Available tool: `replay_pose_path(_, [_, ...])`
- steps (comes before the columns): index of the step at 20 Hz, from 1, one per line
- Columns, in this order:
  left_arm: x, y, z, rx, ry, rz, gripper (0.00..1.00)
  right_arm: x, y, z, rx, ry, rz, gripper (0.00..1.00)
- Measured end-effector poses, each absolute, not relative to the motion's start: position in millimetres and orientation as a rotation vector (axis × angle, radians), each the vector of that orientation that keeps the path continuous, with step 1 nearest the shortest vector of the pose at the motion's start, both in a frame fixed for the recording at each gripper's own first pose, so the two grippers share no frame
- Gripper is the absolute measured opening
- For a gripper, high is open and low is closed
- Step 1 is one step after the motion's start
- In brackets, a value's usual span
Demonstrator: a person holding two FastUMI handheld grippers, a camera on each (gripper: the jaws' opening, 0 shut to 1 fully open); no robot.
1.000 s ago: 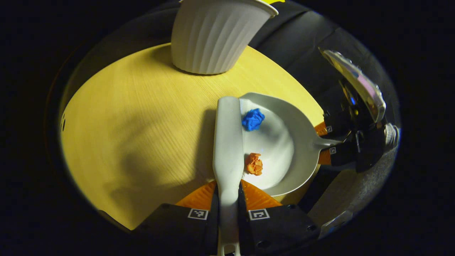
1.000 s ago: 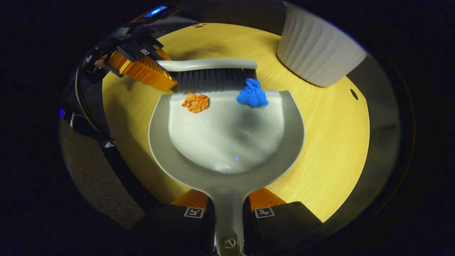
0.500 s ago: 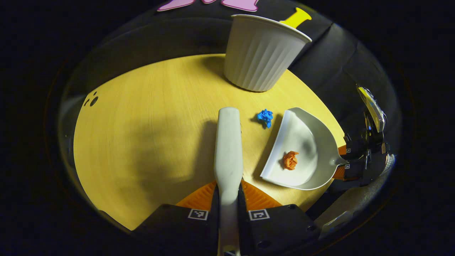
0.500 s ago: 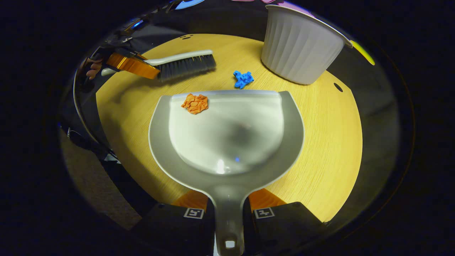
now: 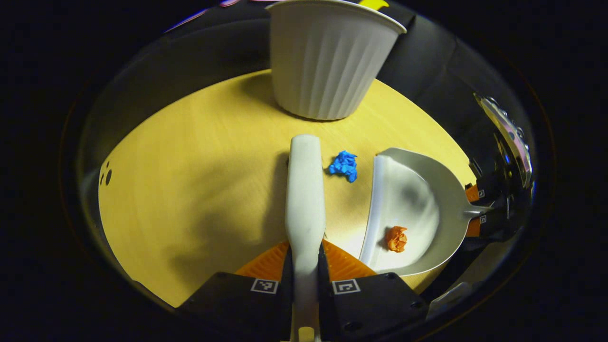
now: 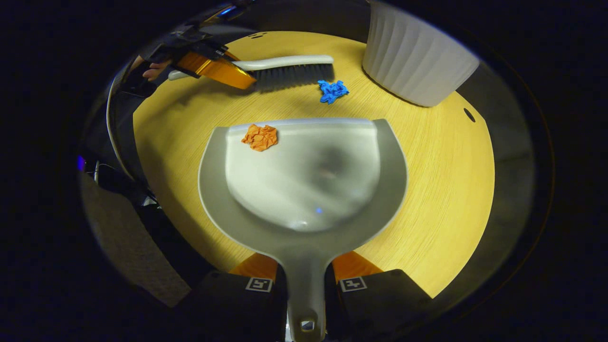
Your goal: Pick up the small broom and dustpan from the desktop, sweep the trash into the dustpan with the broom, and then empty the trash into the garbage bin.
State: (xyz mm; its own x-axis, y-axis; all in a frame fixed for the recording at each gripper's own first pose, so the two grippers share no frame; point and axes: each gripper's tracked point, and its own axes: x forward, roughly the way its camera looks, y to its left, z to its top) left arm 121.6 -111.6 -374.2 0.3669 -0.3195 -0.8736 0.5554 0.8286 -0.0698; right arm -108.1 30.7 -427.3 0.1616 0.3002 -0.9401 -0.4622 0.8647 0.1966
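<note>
Two grippers: each was clamped on a tool over the round yellow desktop (image 6: pixel 441 199).
Left gripper (image 5: pixel 304 266): both fingers pressed the broom (image 5: pixel 305 190) handle; seen in the right gripper view at upper left (image 6: pixel 216 71), with a hand behind it.
Broom bristles (image 6: pixel 292 76): dark, lying just beside the blue scrap.
Blue scrap (image 6: pixel 332 90): on the bare desktop, between the broom and the dustpan lip, touching neither.
Dustpan (image 6: pixel 304 190): grey, its front edge low at the tabletop.
Orange scrap (image 6: pixel 260 137): inside the pan, just behind the lip.
Right gripper (image 6: pixel 306 275): closed tight on the dustpan handle.
Garbage bin (image 6: pixel 418 66): white, ribbed, upright at the far right edge.
</note>
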Motion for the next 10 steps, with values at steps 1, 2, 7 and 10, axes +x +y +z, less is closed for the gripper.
replay_pose_path(1, [119.2, -118.4, -370.5, 0.275, 1.054, -0.606, 0.27, -108.9, 30.5, -426.7, -0.148, 1.305, 0.553, 0.36])
replay_pose_path(2, [114.8, -127.4, -369.3, 0.285, 1.054, -0.645, 0.28, -108.9, 29.0, -427.3, -0.148, 1.305, 0.557, 0.33])
replay_pose_path(7, [70.9, -162.9, -368.8, 0.243, 1.088, -0.862, 0.25, -107.5, 28.3, -430.2, -0.146, 1.285, 0.567, 0.36])
replay_pose_path(10, [69.2, -159.6, -368.8, 0.196, 1.075, -0.839, 0.27, -100.2, 30.6, -432.9, -0.129, 1.213, 0.538, 0.36])
